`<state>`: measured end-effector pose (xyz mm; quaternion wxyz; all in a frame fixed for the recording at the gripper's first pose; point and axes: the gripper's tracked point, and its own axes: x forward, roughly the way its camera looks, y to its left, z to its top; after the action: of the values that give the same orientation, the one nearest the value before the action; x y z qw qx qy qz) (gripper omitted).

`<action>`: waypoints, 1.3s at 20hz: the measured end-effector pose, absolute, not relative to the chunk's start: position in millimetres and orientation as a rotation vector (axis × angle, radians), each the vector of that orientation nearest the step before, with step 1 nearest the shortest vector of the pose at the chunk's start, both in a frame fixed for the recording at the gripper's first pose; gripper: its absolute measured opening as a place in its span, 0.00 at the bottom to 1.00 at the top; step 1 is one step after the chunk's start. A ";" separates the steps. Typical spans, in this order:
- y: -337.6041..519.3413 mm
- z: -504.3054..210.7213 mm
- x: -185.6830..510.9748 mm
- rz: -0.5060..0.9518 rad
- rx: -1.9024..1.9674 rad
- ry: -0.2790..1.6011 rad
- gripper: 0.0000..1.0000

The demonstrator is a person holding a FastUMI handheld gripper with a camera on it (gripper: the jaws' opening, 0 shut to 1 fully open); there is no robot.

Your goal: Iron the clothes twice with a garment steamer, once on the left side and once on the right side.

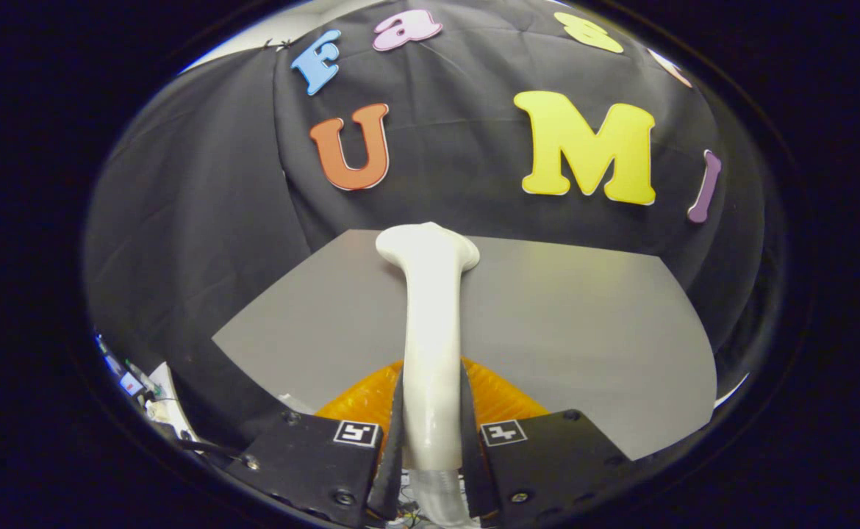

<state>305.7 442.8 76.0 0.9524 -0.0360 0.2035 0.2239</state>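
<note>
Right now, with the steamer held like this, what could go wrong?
The gripper is shut on the steamer low on its long handle, so the head far beyond the fingers could swing or twist in the grip. The orange garment lies close under the fingers, so they might snag or bunch it instead of the head gliding over it on the grey table.

The tongs [431, 433] are closed on the white handle of the garment steamer [430, 330], one finger pressing each side of it low in the frame. The steamer runs up the middle, its flared head [428, 246] at the centre. Behind it lies the grey counter [584, 323]. An orange ribbed thing [503, 400] shows just behind the fingers.
</note>
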 end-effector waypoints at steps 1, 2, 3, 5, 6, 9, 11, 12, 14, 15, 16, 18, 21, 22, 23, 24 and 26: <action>435.1 74.4 298.4 0.449 -0.073 0.406 0.37; 428.5 74.8 292.1 0.446 -0.074 0.403 0.37; 423.3 76.1 285.5 0.446 -0.073 0.397 0.37; 409.3 80.8 269.3 0.450 -0.073 0.375 0.37; 401.0 83.9 259.6 0.453 -0.067 0.361 0.37; 371.5 96.1 227.1 0.461 -0.064 0.317 0.37; 349.3 106.5 206.8 0.464 -0.051 0.291 0.37; 336.8 113.9 197.1 0.459 -0.042 0.273 0.37; 308.0 130.5 179.8 0.438 -0.023 0.233 0.37; 292.3 138.9 171.7 0.424 -0.013 0.213 0.37; 276.2 148.5 163.2 0.407 0.003 0.192 0.37; 243.1 165.5 147.1 0.374 0.032 0.157 0.37; 192.8 189.7 125.4 0.320 0.087 0.104 0.37; 174.5 196.7 121.0 0.295 0.094 0.086 0.37; 156.1 202.9 117.2 0.272 0.107 0.069 0.37; 139.3 210.3 112.8 0.252 0.125 0.054 0.37; 108.2 224.7 108.5 0.214 0.151 0.020 0.37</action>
<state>108.5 108.2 224.7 0.9914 0.0752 0.0100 0.1069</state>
